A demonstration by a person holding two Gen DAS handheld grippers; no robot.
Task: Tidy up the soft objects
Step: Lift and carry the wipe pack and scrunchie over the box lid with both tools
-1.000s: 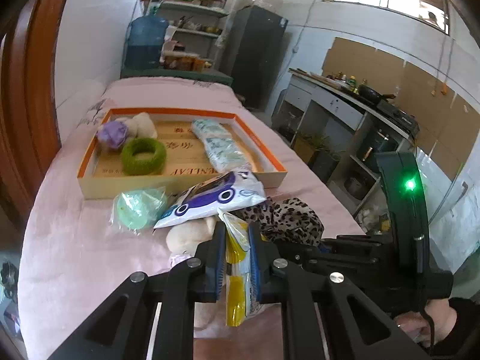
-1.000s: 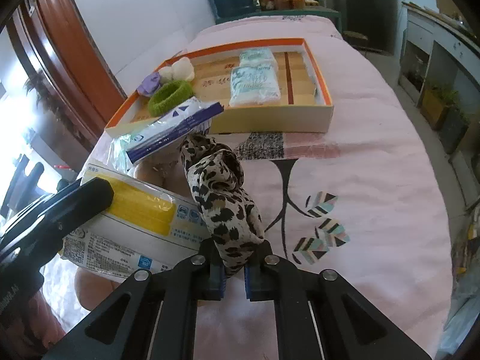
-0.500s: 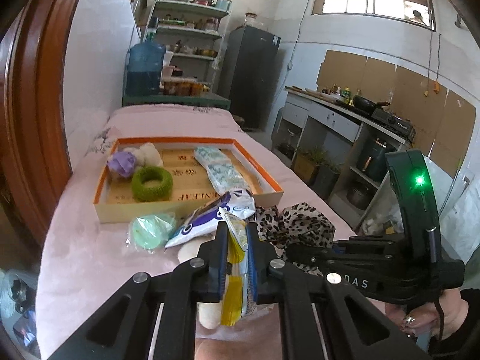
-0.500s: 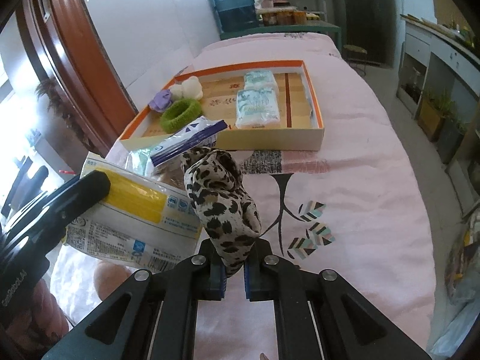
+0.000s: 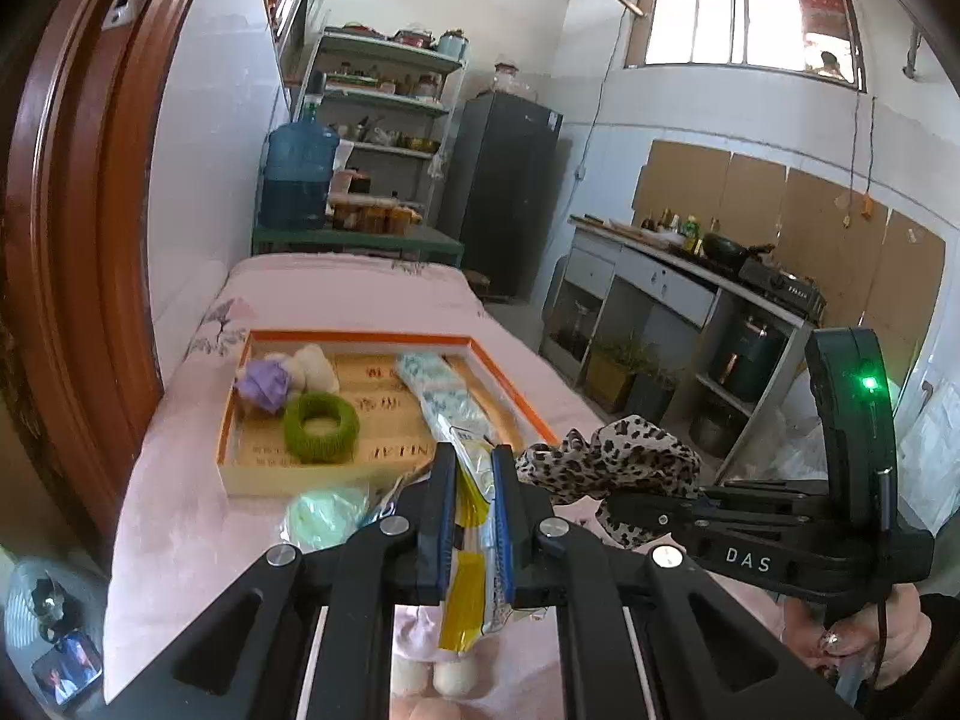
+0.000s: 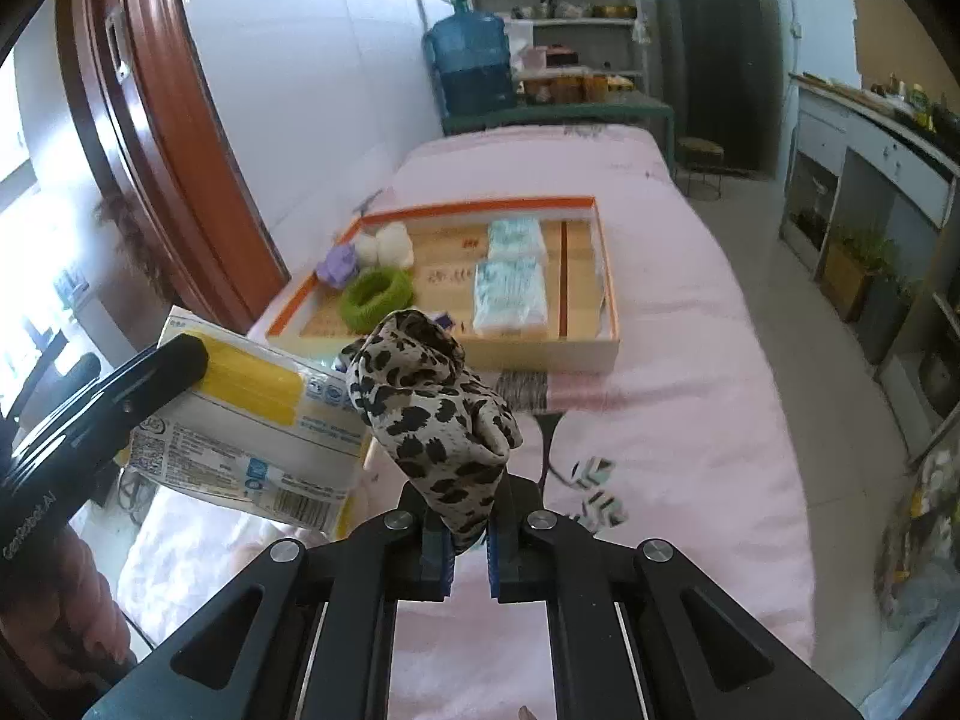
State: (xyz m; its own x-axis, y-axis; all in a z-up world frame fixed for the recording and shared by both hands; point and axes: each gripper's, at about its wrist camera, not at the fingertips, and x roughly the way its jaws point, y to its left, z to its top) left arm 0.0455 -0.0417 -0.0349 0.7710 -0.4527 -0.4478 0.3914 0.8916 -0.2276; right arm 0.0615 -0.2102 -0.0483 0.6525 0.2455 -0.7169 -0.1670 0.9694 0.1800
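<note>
My left gripper (image 5: 470,519) is shut on a yellow-and-white tissue pack (image 5: 474,540), held above the pink table; the pack also shows in the right wrist view (image 6: 252,414). My right gripper (image 6: 467,546) is shut on a leopard-print scrunchie (image 6: 432,414), also lifted; it shows in the left wrist view (image 5: 606,459). The orange-rimmed box (image 6: 591,336) lies ahead with a green scrunchie (image 6: 377,299), a purple one (image 6: 337,264), white puffs (image 6: 384,246) and two tissue packs (image 6: 510,288) inside.
A pale green bagged item (image 5: 321,516) lies on the table before the box. A brown door frame (image 5: 66,276) stands left. A water bottle (image 5: 297,177) and shelves are behind the table; a kitchen counter (image 5: 690,282) is right.
Both grippers have risen with their loads. The box and table now sit lower and farther in both views. The blue-and-white pack is now hidden behind the left gripper.
</note>
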